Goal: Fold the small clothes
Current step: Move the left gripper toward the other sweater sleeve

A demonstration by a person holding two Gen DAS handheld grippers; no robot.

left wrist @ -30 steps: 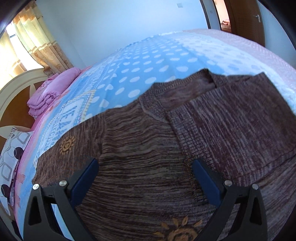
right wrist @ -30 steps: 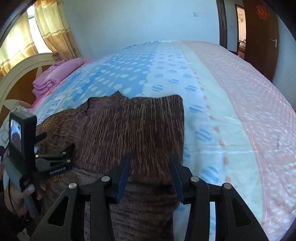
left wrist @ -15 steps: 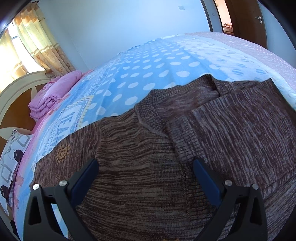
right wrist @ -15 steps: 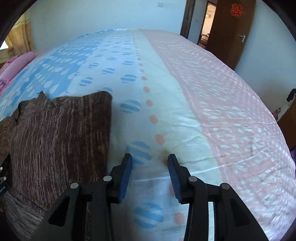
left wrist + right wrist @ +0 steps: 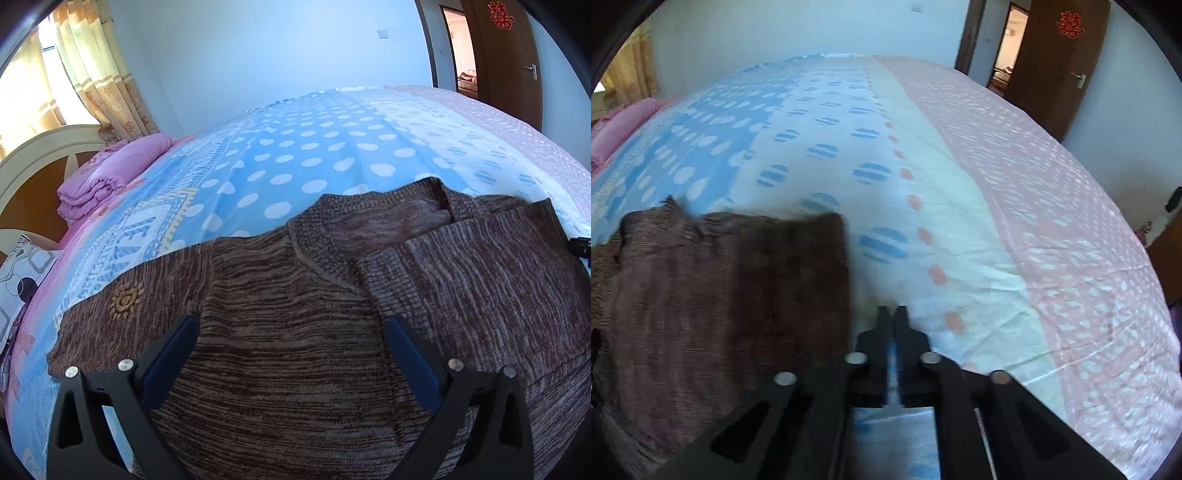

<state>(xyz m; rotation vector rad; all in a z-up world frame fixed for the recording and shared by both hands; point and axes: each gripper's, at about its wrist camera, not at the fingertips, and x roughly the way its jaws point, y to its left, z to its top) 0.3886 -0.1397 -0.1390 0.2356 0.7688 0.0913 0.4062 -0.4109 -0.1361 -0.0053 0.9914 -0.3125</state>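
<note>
One brown knitted sweater (image 5: 295, 332) lies flat on the bed (image 5: 332, 147), at the near edge, with its right side already folded inward over the body; the left sleeve, marked by a small sun motif (image 5: 126, 300), lies spread toward the headboard side.

Risks, as judged from this layout: the folded panel rests loosely on the body and could slide open if the knit is dragged, because such fabric stretches and clings to the patterned sheet (image 5: 960, 184). A pinch taken too deep could gather the sheet along with the sleeve. A pinch through one layer only would leave the fold uneven.

Left gripper (image 5: 291, 350): jaws spread wide, poised over the chest of the sweater; the fingers straddle the fabric without pressing it, and nothing is held.

Right gripper (image 5: 894, 314): jaws have just been closing and now meet completely, with nothing between them. Its fingertips sit over bare sheet just beside the folded right edge of the sweater (image 5: 738, 295), apart from the knit. The right-wrist view is motion-blurred, so contact with the sheet cannot be confirmed.
</note>
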